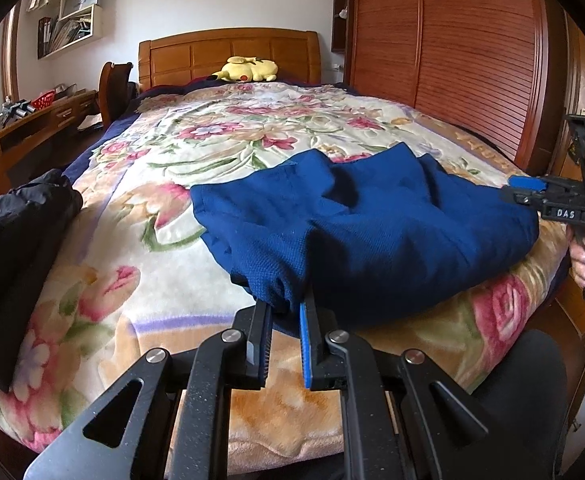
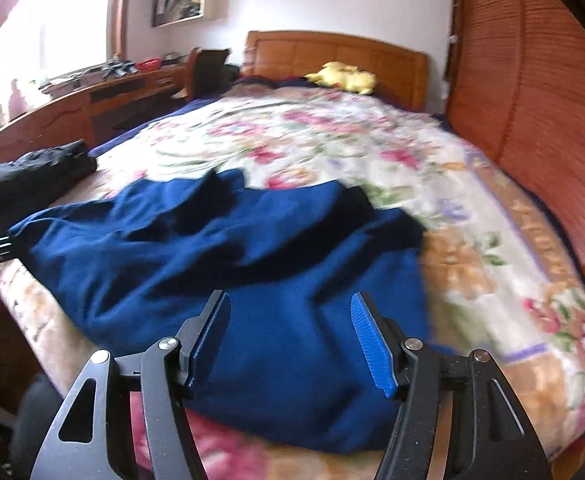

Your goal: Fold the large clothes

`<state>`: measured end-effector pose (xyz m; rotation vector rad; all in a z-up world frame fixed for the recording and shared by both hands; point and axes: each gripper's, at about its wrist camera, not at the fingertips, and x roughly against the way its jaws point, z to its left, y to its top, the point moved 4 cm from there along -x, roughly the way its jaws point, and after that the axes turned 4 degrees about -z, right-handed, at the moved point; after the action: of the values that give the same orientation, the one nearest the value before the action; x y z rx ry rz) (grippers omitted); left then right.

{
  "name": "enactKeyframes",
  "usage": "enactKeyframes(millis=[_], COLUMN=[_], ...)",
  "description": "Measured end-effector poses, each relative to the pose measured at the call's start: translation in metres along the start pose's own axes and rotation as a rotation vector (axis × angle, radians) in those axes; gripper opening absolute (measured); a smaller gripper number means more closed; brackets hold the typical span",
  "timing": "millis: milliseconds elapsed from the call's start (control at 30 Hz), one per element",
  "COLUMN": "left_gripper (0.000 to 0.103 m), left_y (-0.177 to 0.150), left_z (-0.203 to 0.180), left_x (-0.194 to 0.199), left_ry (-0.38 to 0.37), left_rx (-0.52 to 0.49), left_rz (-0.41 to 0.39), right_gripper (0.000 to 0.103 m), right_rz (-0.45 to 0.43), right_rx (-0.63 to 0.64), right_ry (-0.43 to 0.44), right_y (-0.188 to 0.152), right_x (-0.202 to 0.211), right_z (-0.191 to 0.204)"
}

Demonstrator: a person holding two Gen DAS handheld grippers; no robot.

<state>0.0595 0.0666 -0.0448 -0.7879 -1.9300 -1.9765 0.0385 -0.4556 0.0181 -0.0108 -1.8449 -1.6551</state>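
Note:
A dark blue garment (image 1: 372,224) lies rumpled and partly folded across the near end of the bed's floral blanket (image 1: 220,136). My left gripper (image 1: 286,310) is shut on a bunched corner of that garment at its near edge. In the right wrist view the blue garment (image 2: 228,264) spreads out under my right gripper (image 2: 290,298), whose jaws stand wide apart above the cloth with nothing pinched between the pads. The left wrist view also shows the right gripper (image 1: 522,192) at the garment's far right edge, held by a person's hand (image 1: 584,256).
A black garment (image 1: 20,224) lies in a heap at the bed's left edge. A yellow plush toy (image 1: 248,69) rests by the wooden headboard (image 1: 228,52). A wooden wardrobe (image 1: 452,60) lines the right side. A cluttered desk (image 1: 32,128) stands on the left.

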Motion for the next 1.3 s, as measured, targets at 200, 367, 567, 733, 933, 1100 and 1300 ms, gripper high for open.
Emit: enactKeyframes(millis=[200,367,567,733,933,1100,1300], left_gripper=[0.012,0.012,0.013,0.013,0.012,0.012,0.011], left_y=[-0.004,-0.006,-0.001,0.020,0.049,0.077,0.111], left_z=[0.000,0.002,0.001,-0.010,-0.027,-0.047,-0.092], left_x=[-0.003,-0.003,-0.005,-0.001,0.007,0.006,-0.002], left_ry=[0.010,0.004,0.015,0.028,0.026,0.010,-0.021], left_rx=[0.018,0.025,0.033,0.021,-0.017,-0.048,-0.123], left_rz=[0.007,0.018,0.021,-0.006,-0.037,-0.074,-0.102], right_gripper=[0.065,0.065,0.065,0.065,0.065,0.065,0.065], right_rz=[0.032,0.061,-0.003,0.020,0.032,0.014,-0.050], right_rx=[-0.012,-0.051,-0.081,0.028,-0.016,-0.045,-0.076], right_ry=[0.060,0.097,0.117,0.064,0.118,0.146,0.054], right_y=[-0.006,-0.012,-0.023,-0.033,-0.034,-0.033,-0.022], right_x=[-0.033,-0.058,-0.059,-0.058,-0.062,-0.055,-0.018], right_z=[0.026,0.022,0.017,0.029,0.019,0.011,-0.028])
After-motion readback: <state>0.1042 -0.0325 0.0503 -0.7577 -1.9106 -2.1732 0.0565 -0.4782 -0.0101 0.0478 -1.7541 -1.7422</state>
